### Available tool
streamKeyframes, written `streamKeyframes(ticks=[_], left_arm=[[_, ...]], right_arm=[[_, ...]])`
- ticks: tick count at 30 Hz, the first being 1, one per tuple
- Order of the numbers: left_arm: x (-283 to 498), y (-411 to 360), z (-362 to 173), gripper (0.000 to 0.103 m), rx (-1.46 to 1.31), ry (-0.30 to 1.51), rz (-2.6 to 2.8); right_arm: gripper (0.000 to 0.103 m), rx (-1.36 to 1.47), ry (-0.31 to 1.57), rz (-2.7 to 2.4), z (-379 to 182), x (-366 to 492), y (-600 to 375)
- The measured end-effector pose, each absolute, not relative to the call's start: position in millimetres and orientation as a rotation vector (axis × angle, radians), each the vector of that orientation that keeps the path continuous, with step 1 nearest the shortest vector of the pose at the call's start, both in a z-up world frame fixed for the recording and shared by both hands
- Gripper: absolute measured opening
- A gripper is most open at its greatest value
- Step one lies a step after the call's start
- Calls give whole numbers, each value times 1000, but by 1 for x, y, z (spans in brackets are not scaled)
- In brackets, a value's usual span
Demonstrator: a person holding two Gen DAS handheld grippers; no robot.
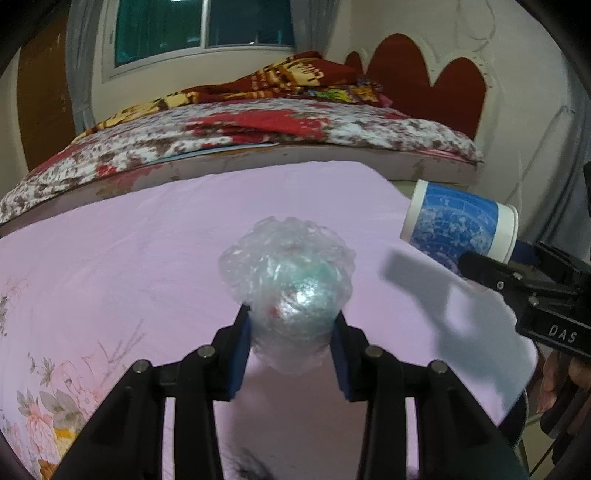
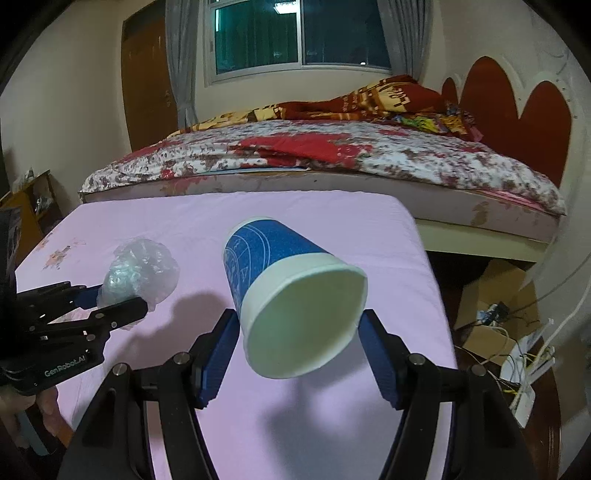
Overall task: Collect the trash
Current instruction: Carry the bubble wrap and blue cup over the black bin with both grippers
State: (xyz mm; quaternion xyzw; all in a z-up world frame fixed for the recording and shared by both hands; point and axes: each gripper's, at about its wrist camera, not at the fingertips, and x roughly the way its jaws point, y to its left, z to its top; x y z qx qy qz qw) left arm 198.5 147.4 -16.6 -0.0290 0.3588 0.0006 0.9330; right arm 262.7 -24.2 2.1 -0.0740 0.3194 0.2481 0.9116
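Note:
My left gripper [image 1: 291, 325] is shut on a crumpled ball of clear bubble wrap [image 1: 288, 273], held above the pink cloth-covered table [image 1: 129, 258]. My right gripper [image 2: 299, 332] is shut on a blue and white paper cup [image 2: 291, 291], tilted with its open mouth toward the camera, above the same table [image 2: 332, 214]. In the left wrist view the cup [image 1: 461, 225] and the right gripper [image 1: 491, 266] appear at the right edge. In the right wrist view the bubble wrap [image 2: 140, 269] and left gripper [image 2: 110, 302] appear at the left.
A bed with a floral cover [image 2: 332, 155] stands right behind the table, with a red heart-shaped headboard [image 2: 517, 107]. Cardboard, cables and a white device [image 2: 517, 332] lie on the floor right of the table. A window [image 2: 295, 33] is behind.

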Motion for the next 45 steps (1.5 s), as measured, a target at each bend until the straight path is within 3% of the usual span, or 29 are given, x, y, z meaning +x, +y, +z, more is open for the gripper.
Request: streamKeyframes(ticks=[28, 36, 45], left_arm=[[134, -20, -1, 40, 58, 701, -325], [117, -95, -27, 40, 133, 764, -496], [105, -160, -108, 40, 185, 968, -661]], right_arm=[[69, -58, 606, 281, 24, 121, -242], [69, -23, 707, 182, -16, 87, -319], [69, -42, 902, 140, -107, 65, -367]])
